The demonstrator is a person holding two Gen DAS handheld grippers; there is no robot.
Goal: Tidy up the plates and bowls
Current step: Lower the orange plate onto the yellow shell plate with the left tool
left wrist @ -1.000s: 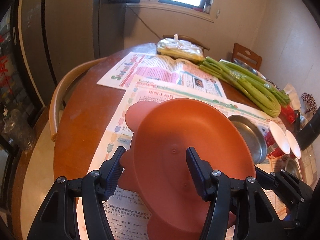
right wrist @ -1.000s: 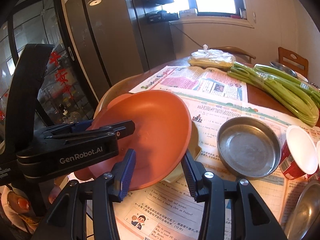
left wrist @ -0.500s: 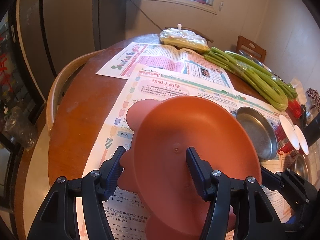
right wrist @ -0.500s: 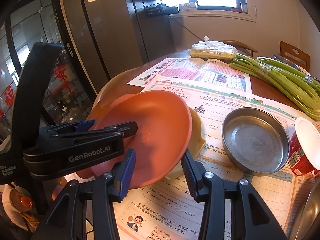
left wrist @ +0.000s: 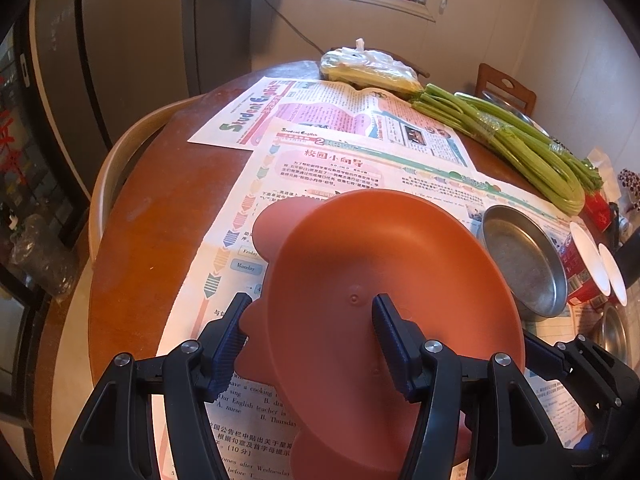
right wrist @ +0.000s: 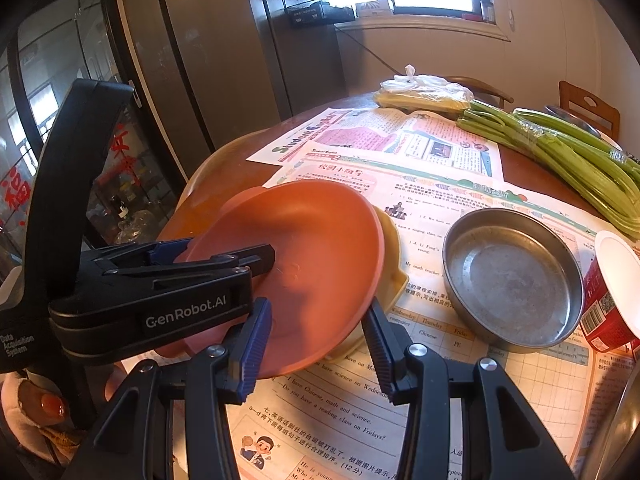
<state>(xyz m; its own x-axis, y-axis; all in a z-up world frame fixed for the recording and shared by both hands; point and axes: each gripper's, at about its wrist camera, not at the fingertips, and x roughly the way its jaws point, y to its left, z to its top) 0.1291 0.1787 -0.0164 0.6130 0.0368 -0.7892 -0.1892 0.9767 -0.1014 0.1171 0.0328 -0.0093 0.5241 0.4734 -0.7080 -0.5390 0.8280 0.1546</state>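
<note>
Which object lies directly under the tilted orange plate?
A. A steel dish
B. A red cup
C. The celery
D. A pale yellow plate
D: in the right wrist view, the pale yellow plate shows beneath the right edge of the orange plate, apart from the steel dish.

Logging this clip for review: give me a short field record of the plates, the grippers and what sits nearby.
orange plate: tilted, off level
left gripper: fingers clamped on orange plate
right gripper: at orange plate's near rim, contact unclear
yellow plate: partly under orange plate
metal dish: empty, right of both plates
</note>
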